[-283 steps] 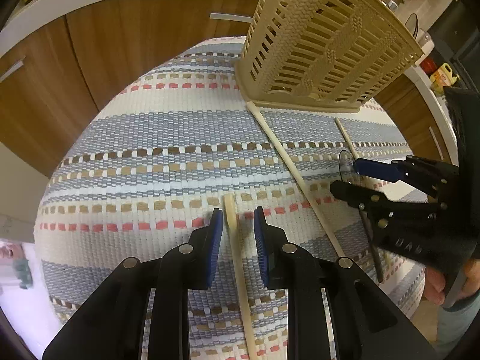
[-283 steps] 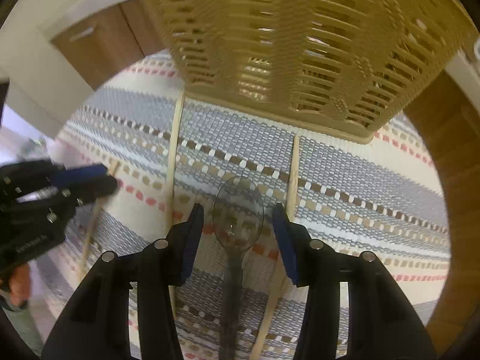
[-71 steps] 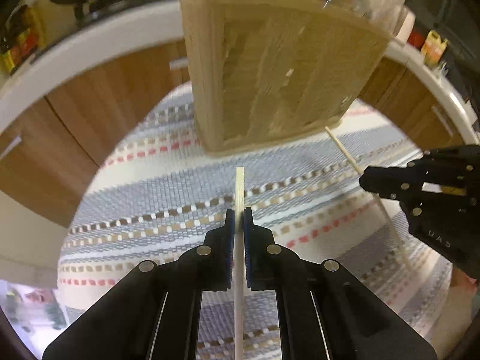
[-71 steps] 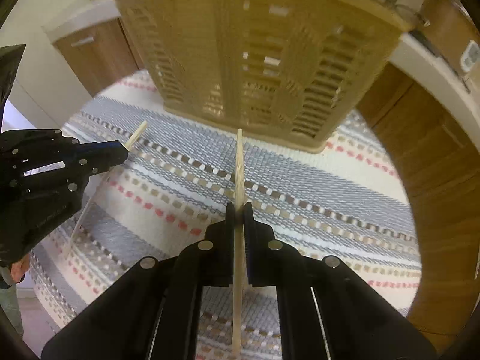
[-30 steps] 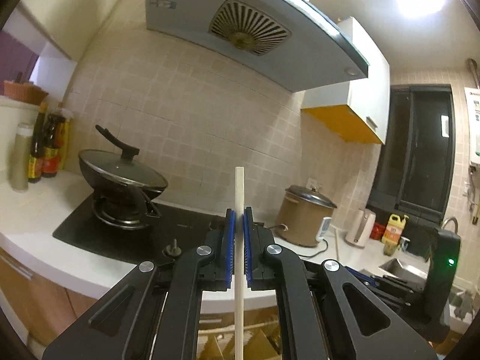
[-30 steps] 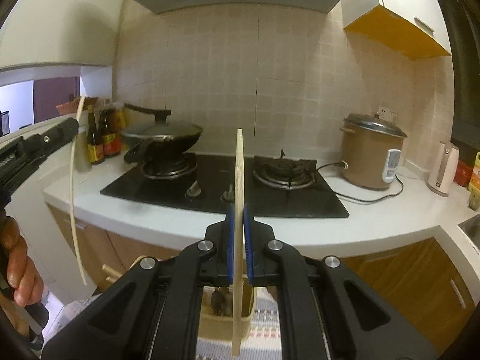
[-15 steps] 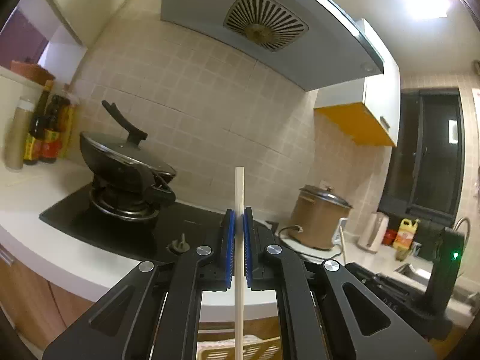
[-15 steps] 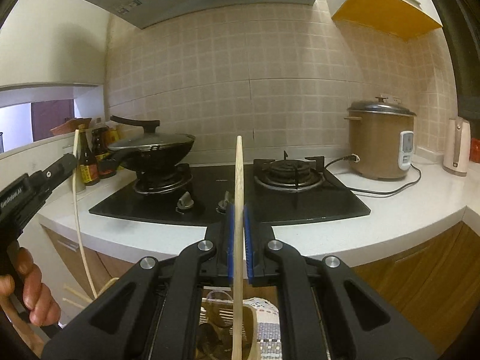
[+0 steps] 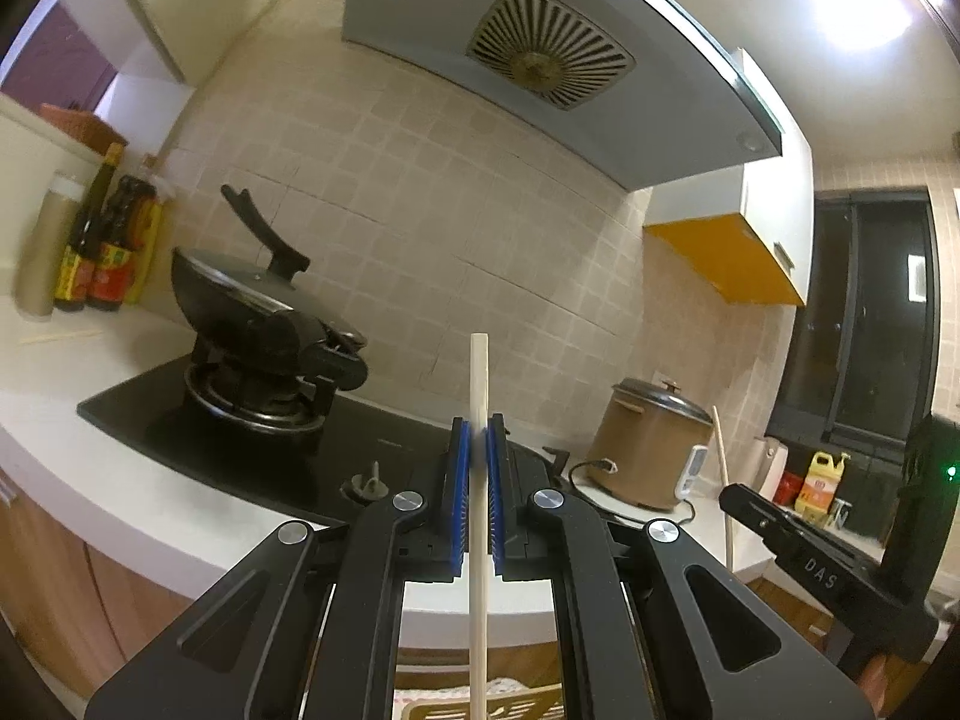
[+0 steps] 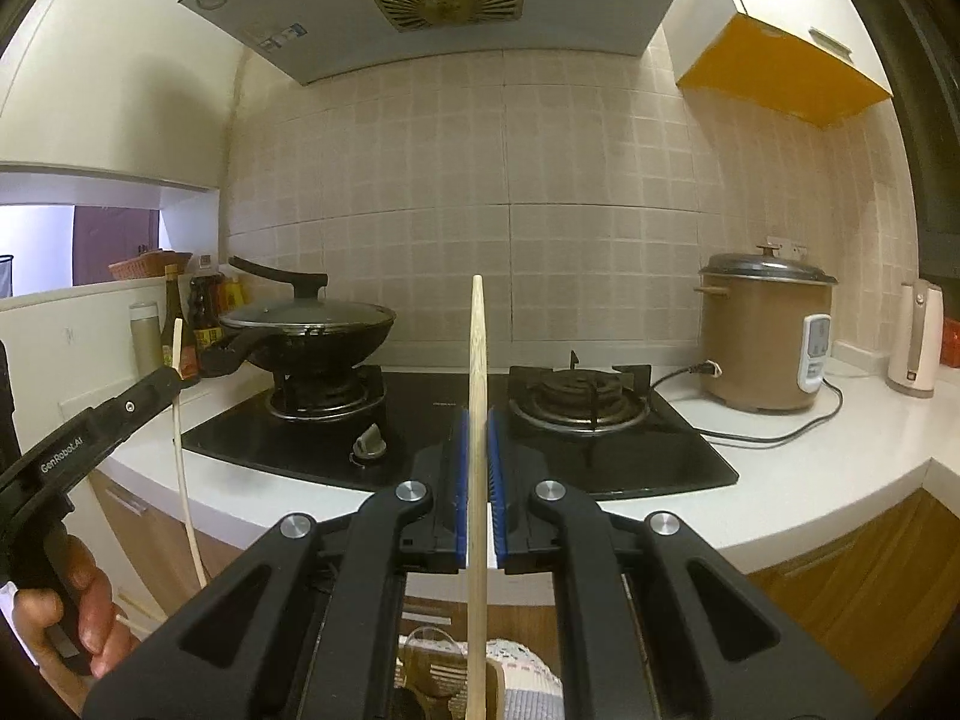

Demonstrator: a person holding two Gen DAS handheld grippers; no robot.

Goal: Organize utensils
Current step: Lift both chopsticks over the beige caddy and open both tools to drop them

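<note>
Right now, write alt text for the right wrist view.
The right tool is shut on an upright chopstick, facing a black hob. Left, the other tool holds a second chopstick near a lidded wok; right, a brown rice cooker.

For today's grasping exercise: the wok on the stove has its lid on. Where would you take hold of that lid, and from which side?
Grip the lid's long black handle, not its low domed, smooth surface. In the right wrist view the handle rises above the dome and slants up to the left, so coming from above with the fingers across the bar should suit. Its mounting is not clear.
</note>
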